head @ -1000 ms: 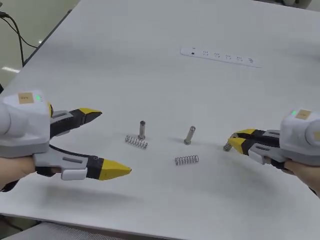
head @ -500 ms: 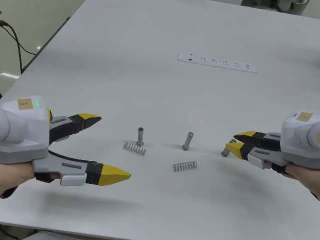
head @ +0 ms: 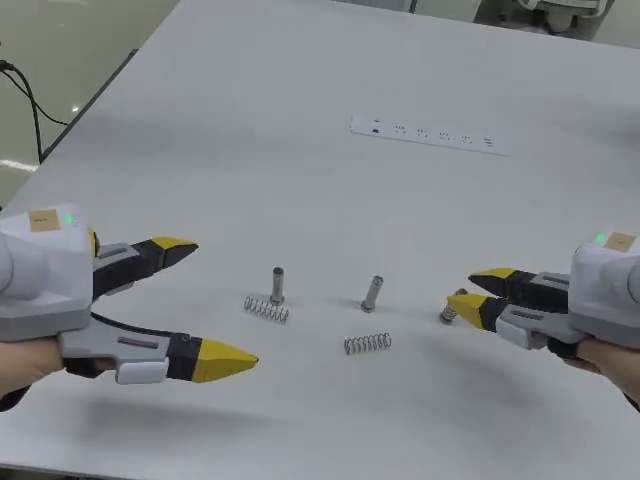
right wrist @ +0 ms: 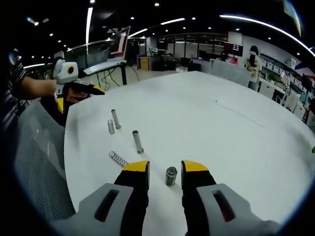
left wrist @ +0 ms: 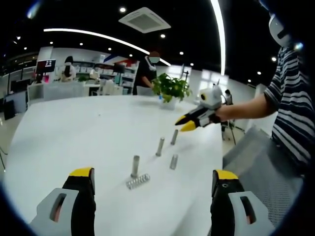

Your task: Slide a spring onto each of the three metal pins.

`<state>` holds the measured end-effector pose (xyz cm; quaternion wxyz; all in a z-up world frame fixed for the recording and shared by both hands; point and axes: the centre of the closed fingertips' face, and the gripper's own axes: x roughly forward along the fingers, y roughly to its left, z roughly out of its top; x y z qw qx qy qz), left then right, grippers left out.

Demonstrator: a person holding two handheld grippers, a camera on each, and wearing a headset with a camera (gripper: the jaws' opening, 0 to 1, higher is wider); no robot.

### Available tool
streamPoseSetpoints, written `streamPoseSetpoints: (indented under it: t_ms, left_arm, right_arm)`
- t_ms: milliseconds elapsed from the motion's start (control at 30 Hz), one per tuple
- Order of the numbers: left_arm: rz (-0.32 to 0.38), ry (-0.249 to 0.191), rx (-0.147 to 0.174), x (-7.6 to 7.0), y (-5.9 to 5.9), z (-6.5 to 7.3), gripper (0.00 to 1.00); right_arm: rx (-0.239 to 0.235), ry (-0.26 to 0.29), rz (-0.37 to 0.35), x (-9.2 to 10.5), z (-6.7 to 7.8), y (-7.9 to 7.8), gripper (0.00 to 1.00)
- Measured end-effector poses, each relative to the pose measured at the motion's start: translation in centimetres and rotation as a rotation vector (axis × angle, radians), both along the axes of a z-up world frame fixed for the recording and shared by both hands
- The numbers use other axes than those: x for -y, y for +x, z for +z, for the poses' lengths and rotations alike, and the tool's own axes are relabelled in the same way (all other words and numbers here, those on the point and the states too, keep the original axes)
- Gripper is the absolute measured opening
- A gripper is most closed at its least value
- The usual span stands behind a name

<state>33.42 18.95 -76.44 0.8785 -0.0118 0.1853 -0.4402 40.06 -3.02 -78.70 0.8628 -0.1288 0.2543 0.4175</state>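
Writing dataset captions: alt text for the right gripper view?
The right claw, open, frames a short pin wearing a spring on a white table. Beyond stand two bare pins with two loose springs; the left claw hovers at the view's far left.

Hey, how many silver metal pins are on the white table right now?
3. One silver metal pin stands by a loose coil spring, another mid-table, the third, apparently already carrying a spring, at the right gripper's yellow tips.
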Motion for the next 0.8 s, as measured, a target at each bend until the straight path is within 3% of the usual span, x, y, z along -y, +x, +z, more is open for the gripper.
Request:
streamPoseSetpoints:
  t_ms: [500, 800]
  left_arm:
    - [0.006, 0.007, 0.001, -0.3, -0.2, 0.1, 0.96]
    - [0.003, 0.011, -0.001, -0.3, -0.3, 0.0, 0.96]
  right_arm:
    - [0.006, 0.044, -0.001, 0.3, 1.1, -1.1, 0.23]
    - [-0.009, 0.026, 0.03, 0.0, 0.6, -2.4, 0.23]
